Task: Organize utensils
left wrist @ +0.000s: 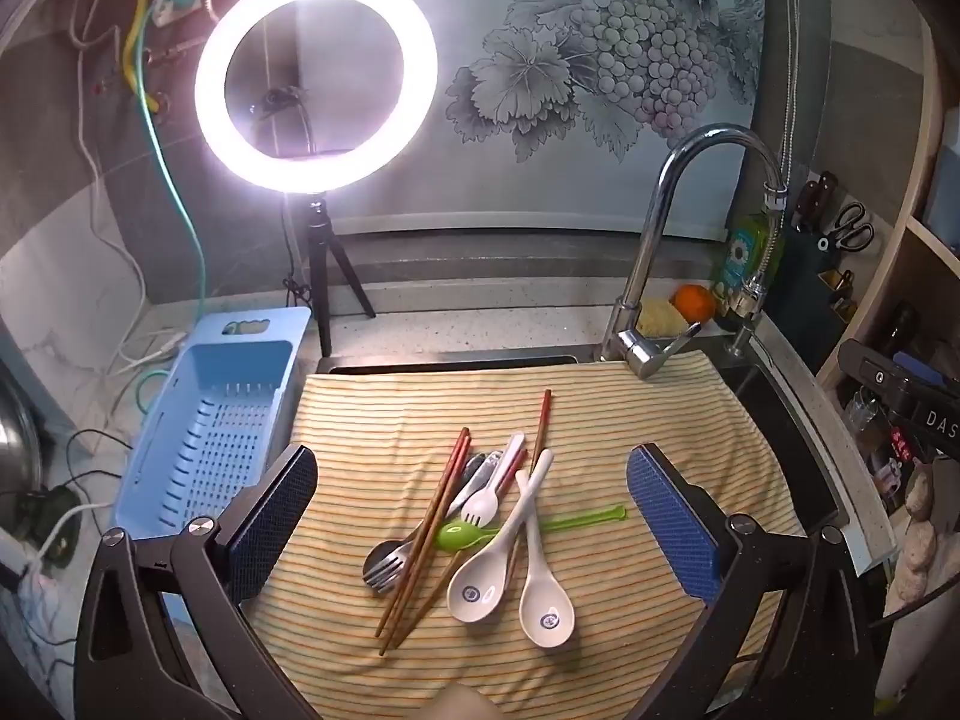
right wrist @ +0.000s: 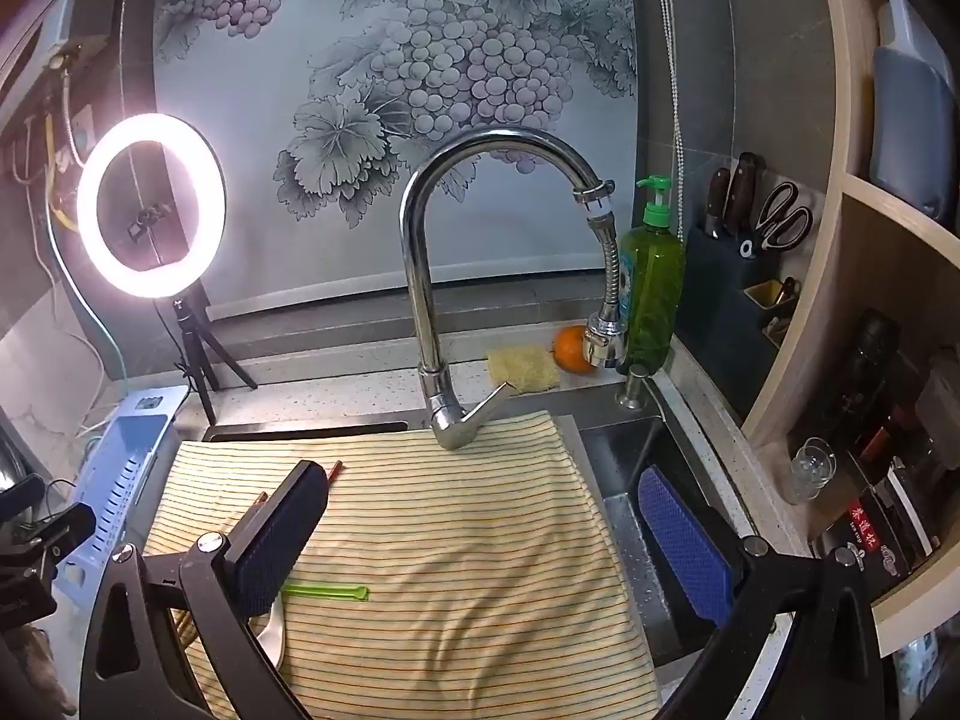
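Observation:
A heap of utensils lies on the striped cloth (left wrist: pixel 600 420): two white soup spoons (left wrist: pixel 480 585), a green spoon (left wrist: pixel 462 535), a white fork (left wrist: pixel 486 501), a metal fork (left wrist: pixel 387 567) and several wooden chopsticks (left wrist: pixel 429 531). My left gripper (left wrist: pixel 474 534) hovers above the heap, open, with nothing between its blue pads. My right gripper (right wrist: pixel 486 546) hangs open over the cloth (right wrist: pixel 480 540) to the right of the heap. In the right wrist view its left finger hides most of the pile; only the green spoon's handle (right wrist: pixel 327 592) and chopstick tips (right wrist: pixel 335 471) show.
A blue slotted drainer basket (left wrist: pixel 207 426) sits left of the cloth. Behind stand a lit ring light on a tripod (left wrist: pixel 315 69) and a chrome tap (left wrist: pixel 660 228). A soap bottle (right wrist: pixel 651 288), an orange (right wrist: pixel 570 349), a sponge (right wrist: pixel 522 367) and a knife block (right wrist: pixel 732 276) crowd the right.

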Demonstrator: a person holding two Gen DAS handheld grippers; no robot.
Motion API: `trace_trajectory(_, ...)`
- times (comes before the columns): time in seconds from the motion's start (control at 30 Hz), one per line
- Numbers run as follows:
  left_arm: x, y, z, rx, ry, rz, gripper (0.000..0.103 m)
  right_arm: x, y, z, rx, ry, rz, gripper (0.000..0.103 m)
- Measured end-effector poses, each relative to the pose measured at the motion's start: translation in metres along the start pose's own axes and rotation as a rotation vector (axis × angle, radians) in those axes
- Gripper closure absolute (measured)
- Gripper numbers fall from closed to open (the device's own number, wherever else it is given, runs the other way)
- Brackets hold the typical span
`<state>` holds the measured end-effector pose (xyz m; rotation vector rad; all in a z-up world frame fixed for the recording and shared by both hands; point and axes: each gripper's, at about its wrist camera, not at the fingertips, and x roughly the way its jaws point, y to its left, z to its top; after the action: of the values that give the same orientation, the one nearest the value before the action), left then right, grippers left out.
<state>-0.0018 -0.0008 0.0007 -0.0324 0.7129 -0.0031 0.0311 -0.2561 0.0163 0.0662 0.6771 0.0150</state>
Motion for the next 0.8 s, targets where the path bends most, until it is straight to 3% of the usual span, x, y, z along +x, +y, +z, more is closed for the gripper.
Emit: trace_trajectory(0.8,-0.0023,-0.0010,-0.0025,0.010,0.018,0.000,0.001,-0.0049,-0.0035,-0.0036,0.010,-0.003,0.001,0.000)
